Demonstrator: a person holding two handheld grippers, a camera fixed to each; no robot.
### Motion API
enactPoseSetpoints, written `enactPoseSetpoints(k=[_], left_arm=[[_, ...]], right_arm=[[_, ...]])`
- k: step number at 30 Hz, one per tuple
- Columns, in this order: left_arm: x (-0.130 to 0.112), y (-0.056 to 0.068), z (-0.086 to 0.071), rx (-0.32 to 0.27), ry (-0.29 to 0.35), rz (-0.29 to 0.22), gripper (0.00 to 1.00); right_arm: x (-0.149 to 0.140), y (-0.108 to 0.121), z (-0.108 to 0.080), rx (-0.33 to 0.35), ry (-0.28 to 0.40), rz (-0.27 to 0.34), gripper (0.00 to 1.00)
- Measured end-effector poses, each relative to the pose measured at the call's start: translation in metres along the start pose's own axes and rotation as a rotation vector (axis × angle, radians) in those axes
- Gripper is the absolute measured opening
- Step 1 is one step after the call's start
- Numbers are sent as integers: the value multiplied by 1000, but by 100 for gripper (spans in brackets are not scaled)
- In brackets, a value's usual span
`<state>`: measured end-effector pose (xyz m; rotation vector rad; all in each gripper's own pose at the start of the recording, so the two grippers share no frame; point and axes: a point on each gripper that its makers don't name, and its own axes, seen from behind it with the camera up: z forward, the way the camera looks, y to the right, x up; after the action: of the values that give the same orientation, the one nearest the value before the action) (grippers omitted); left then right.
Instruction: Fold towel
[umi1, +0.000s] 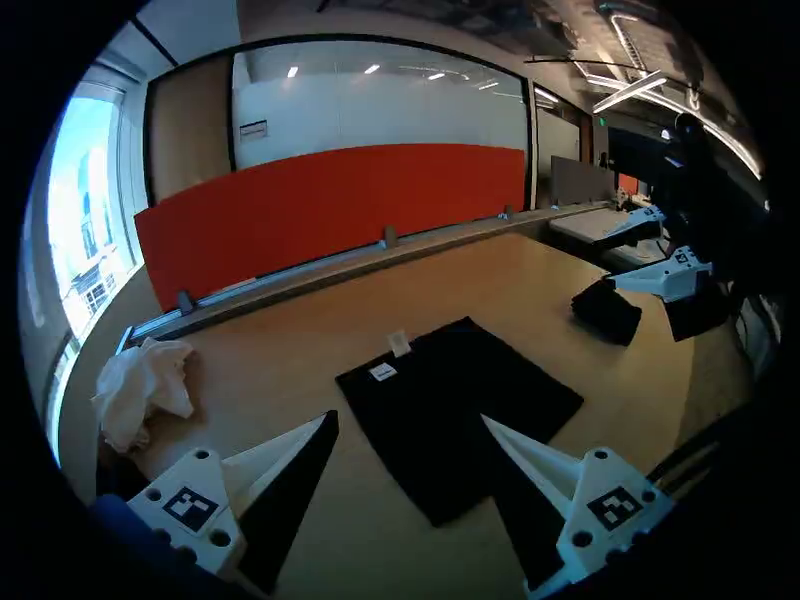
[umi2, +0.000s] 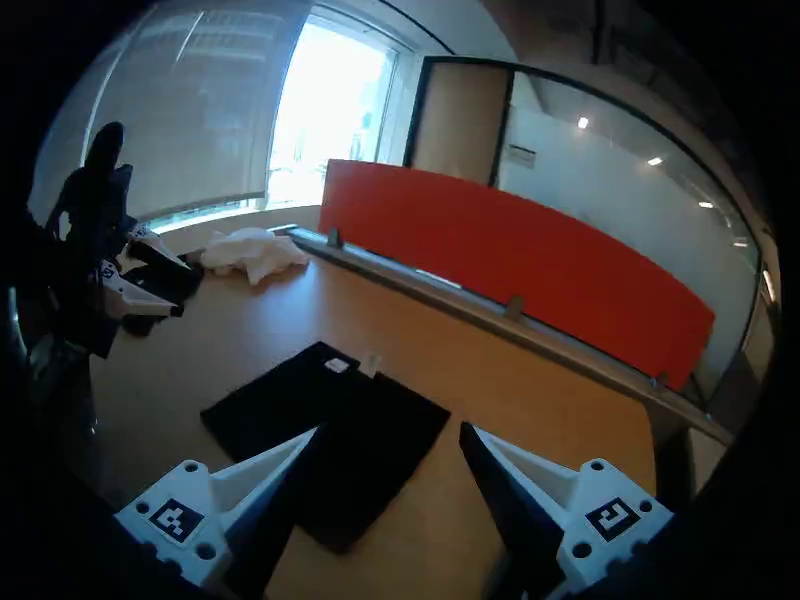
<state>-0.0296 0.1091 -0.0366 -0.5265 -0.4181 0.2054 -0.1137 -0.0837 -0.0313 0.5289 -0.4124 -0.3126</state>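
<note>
Left gripper view looks along my left hand-held gripper, whose two fingers are spread wide with nothing between them. It is held above the near part of the black towel. The towel lies flat on the wooden tabletop, with two small white tags at its far edge. A crumpled white cloth sits well apart from it, off to the left near the tabletop's rim. An orange divider panel runs along the far side.

Right gripper view shows my right hand-held gripper just as wide apart and holding nothing. The same towel lies ahead of its left finger and partly between the two tips. Beyond it are the white cloth, the orange panel and a bright window.
</note>
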Motion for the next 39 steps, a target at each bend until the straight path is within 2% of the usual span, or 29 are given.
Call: enactPoseSetpoints(k=[18, 26, 33, 39], left_arm=[[-83, 22, 38, -39, -138, -3, 94], [-114, 28, 52, -56, -200, 13, 94], [-140, 40, 61, -91, -252, 19, 94], [-163, 43, 67, -96, -297, 20, 94]], right_arm=[[-90, -23, 32, 51, -121, 2, 100], [-127, -32, 44, 75, -175, 5, 100], [-161, -40, 48, 100, -228, -2, 100], [-184, -45, 48, 115, -266, 0, 100]])
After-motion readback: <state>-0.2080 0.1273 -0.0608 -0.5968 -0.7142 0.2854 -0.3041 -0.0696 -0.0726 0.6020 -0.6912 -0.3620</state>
